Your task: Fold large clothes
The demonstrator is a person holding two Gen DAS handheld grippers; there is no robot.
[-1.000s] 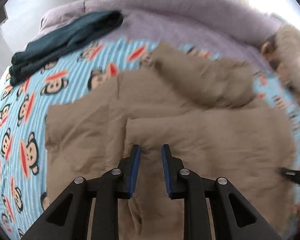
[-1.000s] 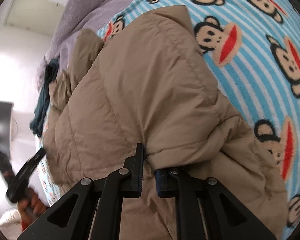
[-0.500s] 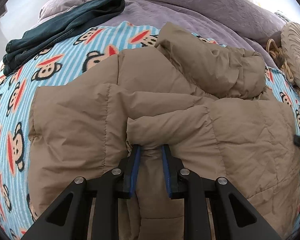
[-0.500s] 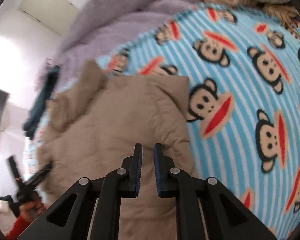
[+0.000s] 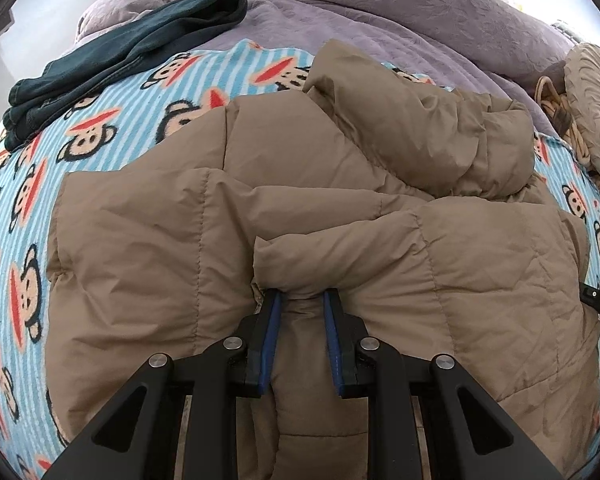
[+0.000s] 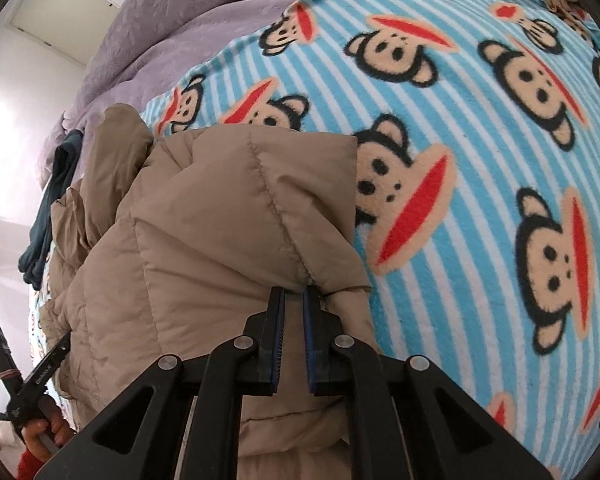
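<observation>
A tan puffer jacket (image 5: 340, 216) lies spread on a blue striped monkey-print blanket (image 5: 100, 120) on a bed. My left gripper (image 5: 300, 300) is shut on a thick fold of the jacket at its near edge. In the right wrist view, my right gripper (image 6: 294, 292) is shut on the jacket (image 6: 220, 220) at a folded corner near its right side. The left gripper also shows in the right wrist view (image 6: 40, 372) at the far left, held by a hand.
A dark teal garment (image 5: 120, 52) lies folded at the back left on a purple quilt (image 5: 380, 12). A beige round cushion (image 5: 596, 108) and woven item sit at the right edge. Bare blanket (image 6: 480, 180) lies to the right of the jacket.
Both grippers came down onto the jacket. The right gripper lifted off, then closed on the jacket's corner again. The left gripper, open above the jacket, now pinches a fold.
</observation>
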